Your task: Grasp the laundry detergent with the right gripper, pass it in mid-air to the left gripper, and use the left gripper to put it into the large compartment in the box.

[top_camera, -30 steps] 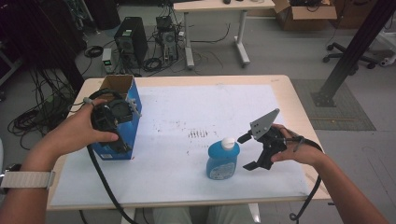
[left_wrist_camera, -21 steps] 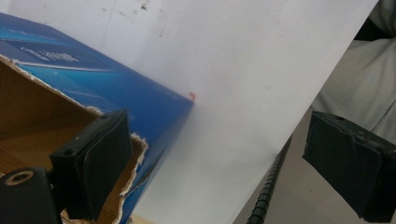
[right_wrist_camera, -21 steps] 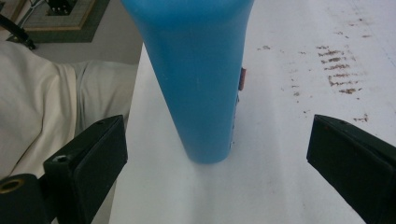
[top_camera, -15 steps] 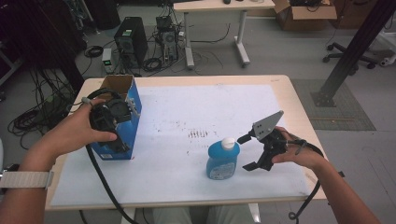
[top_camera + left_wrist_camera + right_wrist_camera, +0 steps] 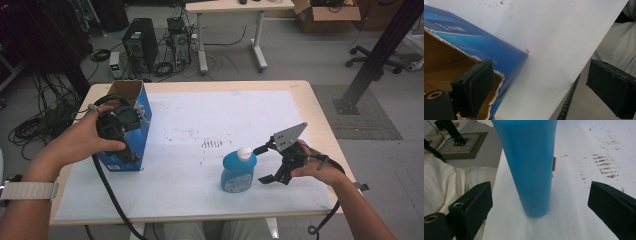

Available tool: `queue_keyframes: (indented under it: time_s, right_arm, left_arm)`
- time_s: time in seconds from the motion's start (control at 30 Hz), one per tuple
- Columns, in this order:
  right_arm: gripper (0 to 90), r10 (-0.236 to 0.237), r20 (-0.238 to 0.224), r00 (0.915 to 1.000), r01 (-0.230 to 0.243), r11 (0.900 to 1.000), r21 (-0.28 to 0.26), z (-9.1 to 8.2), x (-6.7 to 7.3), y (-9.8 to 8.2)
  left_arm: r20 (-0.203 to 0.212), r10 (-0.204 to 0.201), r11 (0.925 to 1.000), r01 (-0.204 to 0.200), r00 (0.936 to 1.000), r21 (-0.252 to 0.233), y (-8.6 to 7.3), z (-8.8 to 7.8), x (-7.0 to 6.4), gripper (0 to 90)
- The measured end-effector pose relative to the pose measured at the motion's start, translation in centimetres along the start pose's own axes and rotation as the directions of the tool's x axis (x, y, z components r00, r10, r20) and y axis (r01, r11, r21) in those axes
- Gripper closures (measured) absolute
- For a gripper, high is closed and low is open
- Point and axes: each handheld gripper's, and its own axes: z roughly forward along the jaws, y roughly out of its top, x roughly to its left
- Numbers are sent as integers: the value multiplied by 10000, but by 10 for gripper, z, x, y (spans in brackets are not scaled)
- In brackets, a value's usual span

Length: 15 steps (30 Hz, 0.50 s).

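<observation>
2 grippers work over a white-covered table (image 5: pixel 200 125). At the left, the left gripper (image 5: pixel 131 137) is held against the blue carton (image 5: pixel 142 107), which stands upright near the table's left edge with its torn top open toward the far side. In the left gripper view its jaws are spread wide: 1 pad (image 5: pixel 477 86) sits at the carton's open, ragged mouth over the brown inside, the other hangs past the table's edge, and neither presses on the cardboard, so the claw is released.

At the right, near the front edge, the blue bottle (image 5: pixel 239 170) with a white cap stands upright on the sheet, right of the dark smudges. The right gripper (image 5: pixel 264 164) is just to its right, jaws pointing left at it. In the right gripper view the bottle (image 5: pixel 531 165) rises between the 2 wide-spread pads, clear of both, so this claw is also released.
</observation>
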Motion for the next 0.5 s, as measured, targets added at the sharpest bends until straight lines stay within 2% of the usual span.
queue_keyframes:
  time_s: [0.5]
  right_arm:
    - [59, 128, 34, 9999, -125, 9971, -745, 4, -1, -7]
  left_arm:
    - [34, 27, 10000, -27, 10000, 7, 1, 1, 1, 82]
